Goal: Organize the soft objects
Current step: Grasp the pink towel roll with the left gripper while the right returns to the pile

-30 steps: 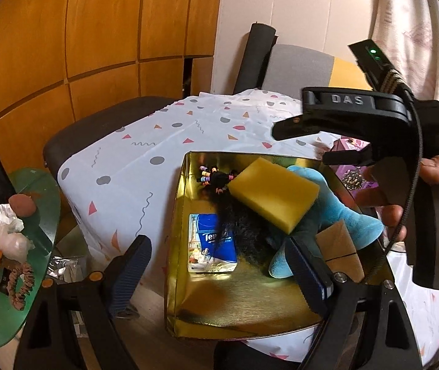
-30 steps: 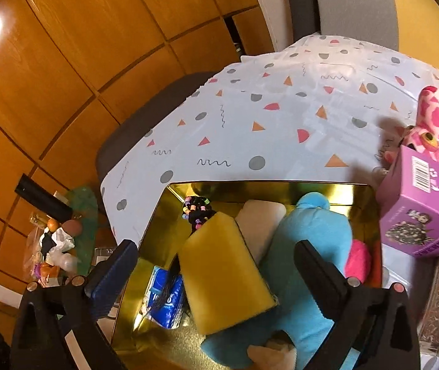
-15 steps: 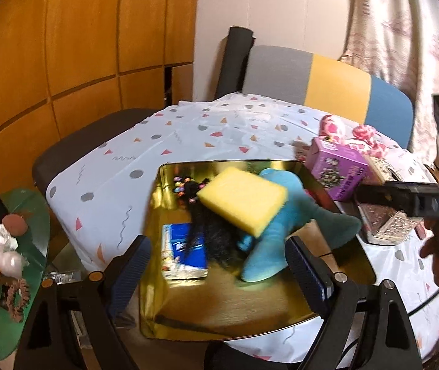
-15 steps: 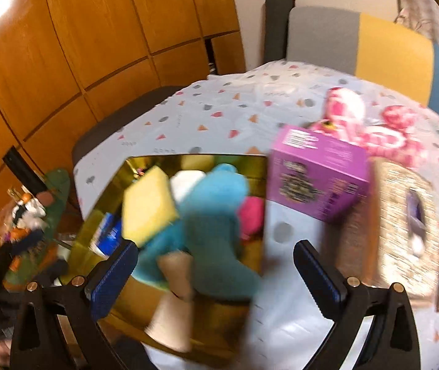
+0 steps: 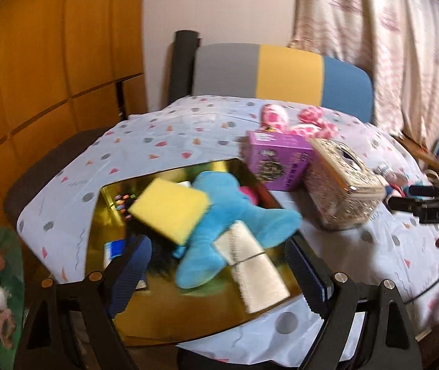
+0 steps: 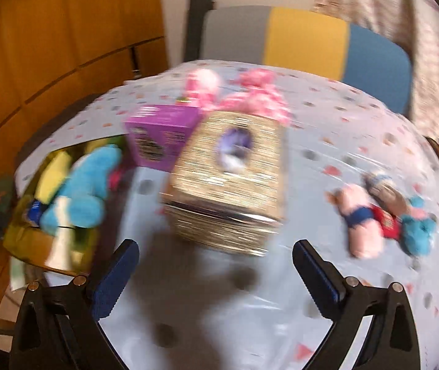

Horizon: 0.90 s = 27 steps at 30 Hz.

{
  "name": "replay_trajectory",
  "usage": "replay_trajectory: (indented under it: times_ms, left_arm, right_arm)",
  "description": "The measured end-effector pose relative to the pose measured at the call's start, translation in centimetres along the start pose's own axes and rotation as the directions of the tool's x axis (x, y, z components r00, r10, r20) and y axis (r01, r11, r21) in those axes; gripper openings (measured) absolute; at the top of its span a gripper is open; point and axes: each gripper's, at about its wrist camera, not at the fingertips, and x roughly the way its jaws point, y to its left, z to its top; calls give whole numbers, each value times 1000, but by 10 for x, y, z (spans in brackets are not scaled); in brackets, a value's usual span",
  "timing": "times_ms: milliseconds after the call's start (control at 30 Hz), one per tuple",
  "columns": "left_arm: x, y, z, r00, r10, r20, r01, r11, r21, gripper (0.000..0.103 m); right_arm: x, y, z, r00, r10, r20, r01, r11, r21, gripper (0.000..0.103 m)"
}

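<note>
Left tool point(image 5: 216, 265): its fingers are standing wide apart with nothing between them, hovering above the near edge of the gold tray point(image 5: 170, 317).
Right tool point(image 6: 216, 273): it too is gaping and carrying nothing, hanging over bare worktop point(image 6: 225, 314) on the near side of the glittery tissue box point(image 6: 228, 182).
Soft things already in the tray: a blue plush point(image 5: 234, 215), a yellow sponge point(image 5: 170, 209) leaning on it, a cream cloth roll point(image 5: 250, 271), a dark hairy item and a blue tissue packet are lying inside the gold tray.
Soft things still out: a small pink plush point(image 6: 359, 225) and a blue-and-red one point(image 6: 410, 225) are lying to the right of the tissue box; a pink spotted plush point(image 6: 244, 95) is sitting behind it.
Risk, pile: the sponge is sitting tilted on the heap and looks liable to slide off if another toy is dropped on it.
Risk, reach: the purple box point(image 6: 160, 135) and the tissue box are standing between the tray and the loose toys, so a low carry could knock them.
Risk, blur: the right wrist view is smearing, which suggests a fast swing; a grab at that pace could miss.
Left view alone: it is showing the tray's contents clearly, plus the right tool from the side.
Right view alone: it is showing the small toys right of the tissue box in full.
</note>
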Motion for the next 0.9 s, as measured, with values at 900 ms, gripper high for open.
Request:
replay_trajectory:
  times_ms: [900]
  left_arm:
    - [32, -215, 17, 910, -377, -174, 415, 846, 334, 89]
  right_arm:
    - [-52, -265, -104, 903, -418, -98, 337, 548, 766, 94]
